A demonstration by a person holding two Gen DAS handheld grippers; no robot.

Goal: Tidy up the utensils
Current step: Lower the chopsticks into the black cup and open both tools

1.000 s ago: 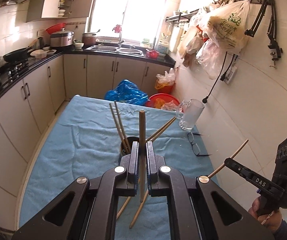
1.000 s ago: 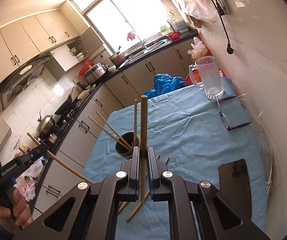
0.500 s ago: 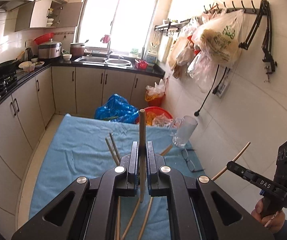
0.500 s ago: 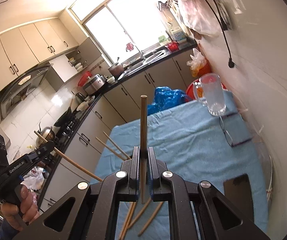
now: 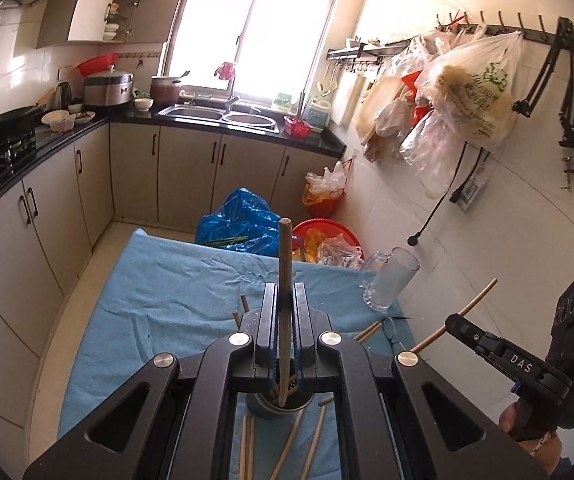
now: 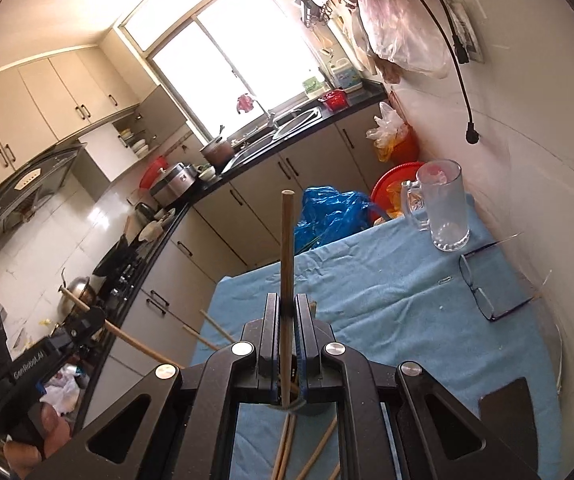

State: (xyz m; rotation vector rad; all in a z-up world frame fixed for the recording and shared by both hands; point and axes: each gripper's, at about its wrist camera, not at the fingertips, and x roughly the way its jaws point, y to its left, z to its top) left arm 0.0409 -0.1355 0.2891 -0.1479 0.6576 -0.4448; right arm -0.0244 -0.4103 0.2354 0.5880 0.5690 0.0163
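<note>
Left gripper (image 5: 285, 336) clamps one long wooden chopstick (image 5: 285, 280) upright; right gripper (image 6: 287, 340) clamps another wooden chopstick (image 6: 287, 264). Both hang over the dark round holder cup (image 5: 263, 410) on the blue tablecloth (image 5: 159, 296). Risk: tips miss the rim or collide entering together, tipping the cup.

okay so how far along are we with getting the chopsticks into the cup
Partly done. Several chopsticks already stand in the dark cup. In hand: the left gripper is shut on one chopstick, its lower tip just over the cup's mouth, and the right gripper is shut on another chopstick. Left: at least four loose chopsticks lie on the blue cloth near the cup.
</note>
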